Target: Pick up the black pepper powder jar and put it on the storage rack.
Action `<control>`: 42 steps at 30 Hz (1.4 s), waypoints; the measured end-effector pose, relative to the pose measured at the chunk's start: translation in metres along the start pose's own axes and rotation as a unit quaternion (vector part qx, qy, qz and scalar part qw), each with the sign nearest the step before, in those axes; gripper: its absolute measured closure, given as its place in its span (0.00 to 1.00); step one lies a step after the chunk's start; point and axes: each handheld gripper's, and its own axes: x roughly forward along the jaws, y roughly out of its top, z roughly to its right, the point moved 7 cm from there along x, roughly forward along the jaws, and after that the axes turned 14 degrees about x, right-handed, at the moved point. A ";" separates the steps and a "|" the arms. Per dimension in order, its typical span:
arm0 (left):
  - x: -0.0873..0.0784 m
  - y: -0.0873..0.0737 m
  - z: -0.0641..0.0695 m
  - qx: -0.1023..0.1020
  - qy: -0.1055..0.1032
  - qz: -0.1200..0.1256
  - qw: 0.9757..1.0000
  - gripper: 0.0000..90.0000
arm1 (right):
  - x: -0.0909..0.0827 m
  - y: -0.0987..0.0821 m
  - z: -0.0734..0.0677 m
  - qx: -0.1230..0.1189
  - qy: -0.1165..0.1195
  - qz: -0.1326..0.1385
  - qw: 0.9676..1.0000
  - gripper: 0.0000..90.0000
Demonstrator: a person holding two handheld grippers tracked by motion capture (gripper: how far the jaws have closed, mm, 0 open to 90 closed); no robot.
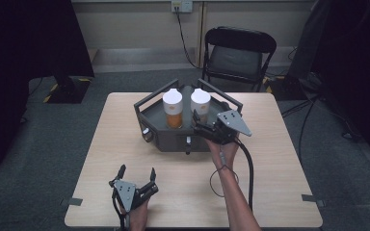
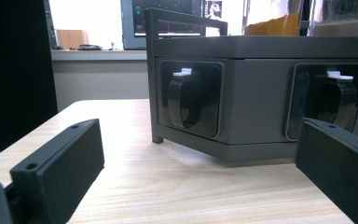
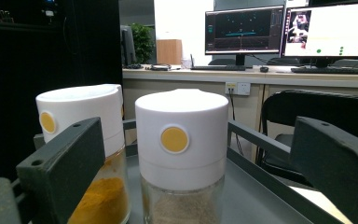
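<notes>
With jaws apart, the right gripper [image 1: 196, 119] lines up on the right of 2 white-capped jars [image 3: 182, 156] standing in the dark rack [image 1: 150, 111] at the table's far middle, apparently to grasp it, while the left gripper [image 1: 136, 174] waits open at the near left.

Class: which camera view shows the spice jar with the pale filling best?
The right gripper view: that jar sits centred between the open jaws. The high view shows it small from above; the left gripper view catches a strip of its glass.
</notes>
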 end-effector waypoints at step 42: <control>0.000 0.000 0.000 0.000 0.000 0.000 1.000 0.01 | -0.065 -0.019 0.004 0.004 0.004 0.042 0.999 0.02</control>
